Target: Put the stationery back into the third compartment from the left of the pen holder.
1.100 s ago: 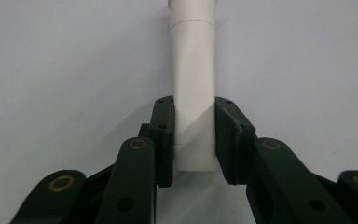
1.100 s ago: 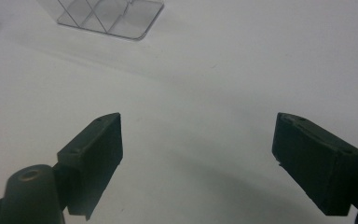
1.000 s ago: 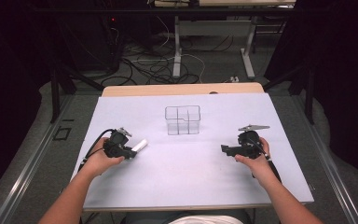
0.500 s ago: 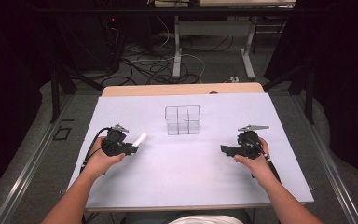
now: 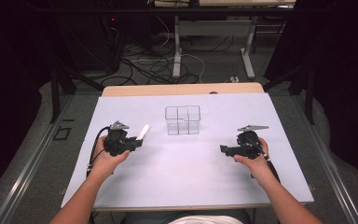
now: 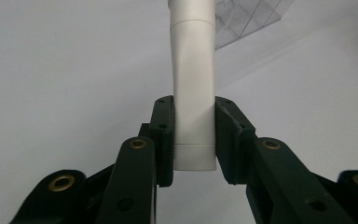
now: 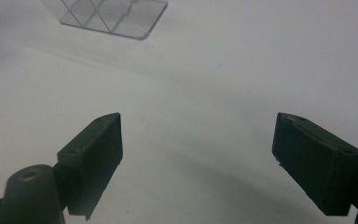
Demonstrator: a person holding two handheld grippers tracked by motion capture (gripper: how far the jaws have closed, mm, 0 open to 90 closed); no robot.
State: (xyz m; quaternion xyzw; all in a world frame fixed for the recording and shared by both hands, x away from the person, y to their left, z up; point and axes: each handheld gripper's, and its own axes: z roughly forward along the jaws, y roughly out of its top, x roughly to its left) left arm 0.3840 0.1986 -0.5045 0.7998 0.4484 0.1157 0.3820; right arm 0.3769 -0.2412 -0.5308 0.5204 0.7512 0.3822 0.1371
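Two black grippers, left gripper (image 6: 193,140) clamping a smooth white tube (image 6: 193,93), right gripper (image 7: 198,163) gaping wide, clear four-celled box (image 5: 182,120) on matte white table (image 5: 191,177).

Right claw (image 7: 198,163) spread wide, nothing between its two black jaws, hanging over the bare white bench (image 7: 223,84). Farther off, at top left, a clear compartmented box (image 7: 112,14) standing on that bench.

clear divided box (image 5: 182,120) mid-table (open sides)
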